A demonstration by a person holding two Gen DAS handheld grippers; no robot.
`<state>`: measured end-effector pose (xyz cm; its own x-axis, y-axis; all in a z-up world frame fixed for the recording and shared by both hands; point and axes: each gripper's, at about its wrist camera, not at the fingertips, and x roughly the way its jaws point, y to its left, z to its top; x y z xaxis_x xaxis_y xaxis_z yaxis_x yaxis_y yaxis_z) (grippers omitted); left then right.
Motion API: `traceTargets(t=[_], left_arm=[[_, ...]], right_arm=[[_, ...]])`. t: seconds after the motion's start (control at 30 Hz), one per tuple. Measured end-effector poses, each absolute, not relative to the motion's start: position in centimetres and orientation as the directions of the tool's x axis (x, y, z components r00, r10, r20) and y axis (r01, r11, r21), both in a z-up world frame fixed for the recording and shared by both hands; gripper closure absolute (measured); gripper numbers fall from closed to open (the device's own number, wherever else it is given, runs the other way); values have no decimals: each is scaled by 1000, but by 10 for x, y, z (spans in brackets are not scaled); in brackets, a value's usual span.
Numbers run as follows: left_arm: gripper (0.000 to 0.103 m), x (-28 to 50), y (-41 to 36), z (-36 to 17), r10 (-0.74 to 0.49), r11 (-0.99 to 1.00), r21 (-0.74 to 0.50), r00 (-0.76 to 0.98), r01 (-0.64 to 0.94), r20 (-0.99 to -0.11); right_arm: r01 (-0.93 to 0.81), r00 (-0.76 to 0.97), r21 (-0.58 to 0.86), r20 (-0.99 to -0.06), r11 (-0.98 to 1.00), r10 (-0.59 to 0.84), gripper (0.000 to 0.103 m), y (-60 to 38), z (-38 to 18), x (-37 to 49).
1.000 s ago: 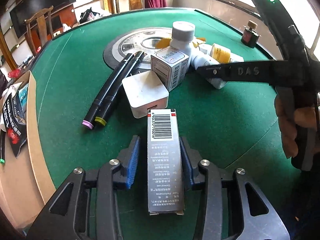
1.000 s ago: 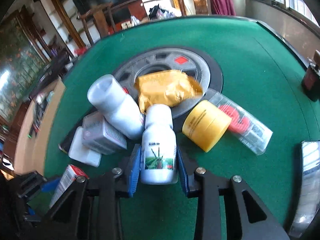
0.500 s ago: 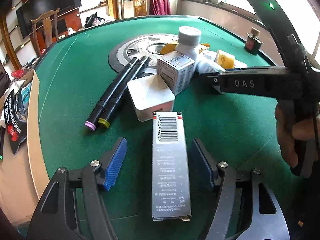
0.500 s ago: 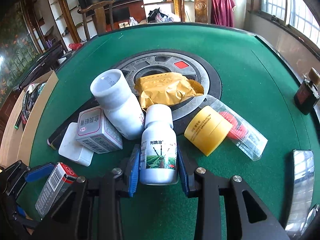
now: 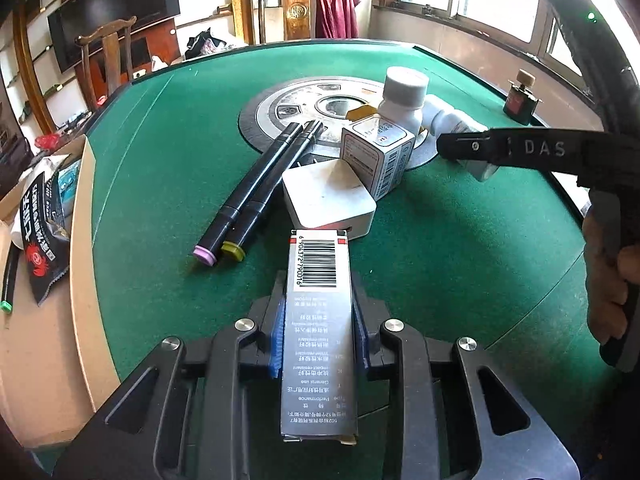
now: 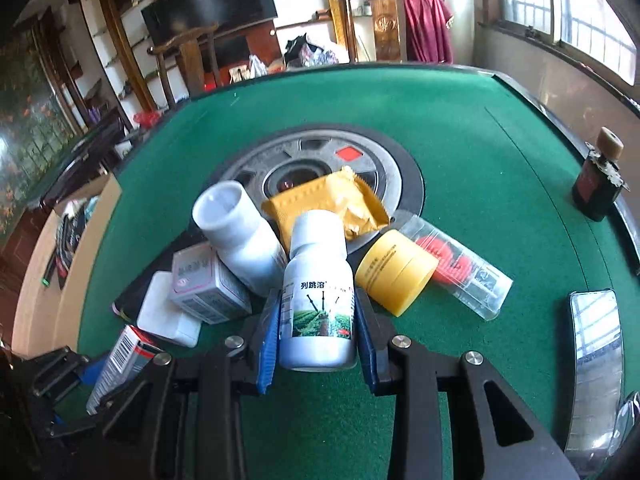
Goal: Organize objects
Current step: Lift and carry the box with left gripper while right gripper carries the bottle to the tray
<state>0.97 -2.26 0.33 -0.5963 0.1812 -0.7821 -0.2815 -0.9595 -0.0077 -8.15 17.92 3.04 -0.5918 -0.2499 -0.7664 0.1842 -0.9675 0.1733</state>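
Observation:
My left gripper is shut on a long grey barcode box, which points toward the pile. My right gripper is shut on a white bottle with a green field label. The pile on the green table holds a white charger block, a small medicine box, a second white bottle, two black markers, a yellow packet, a yellow jar and a clear tube with red contents. The right gripper also shows in the left wrist view.
A round metal hub sits in the table's middle. A dark red bottle stands at the right edge. A cardboard box with snack packets lies off the table's left side. A shiny flat case lies front right.
My left gripper opened around the barcode box half a second ago and has closed on it again. My right gripper keeps its hold on the white bottle and has tilted slightly upward.

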Motion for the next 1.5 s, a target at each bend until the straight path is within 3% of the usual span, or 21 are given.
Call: traceTargets(t=[0.23,0.53,0.97,1.23,1.5], left_arm=[[77,14,-24,8,146,-966,30,-631,-258,-762],[77,18,-24,15,102,-972,74,-682,-224,-724],[77,28,-29,26,72,-978,94,-733,-184,-677],[77,35,-35,36,106,-981,57,-751,-188,-652],[77,39,-80,65,167,-985,-77,-785,-152,-597]], right_arm=[[170,-619,196,-741,-966,-259,69,182,36,-79],[175,-734,204,-625,-963,-266,69,185,61,-63],[175,-778,211,-568,-962,-266,69,175,71,-51],[150,-817,233,-518,-961,-253,69,172,79,-29],[253,-800,209,-504,-945,-326,69,125,90,-13]])
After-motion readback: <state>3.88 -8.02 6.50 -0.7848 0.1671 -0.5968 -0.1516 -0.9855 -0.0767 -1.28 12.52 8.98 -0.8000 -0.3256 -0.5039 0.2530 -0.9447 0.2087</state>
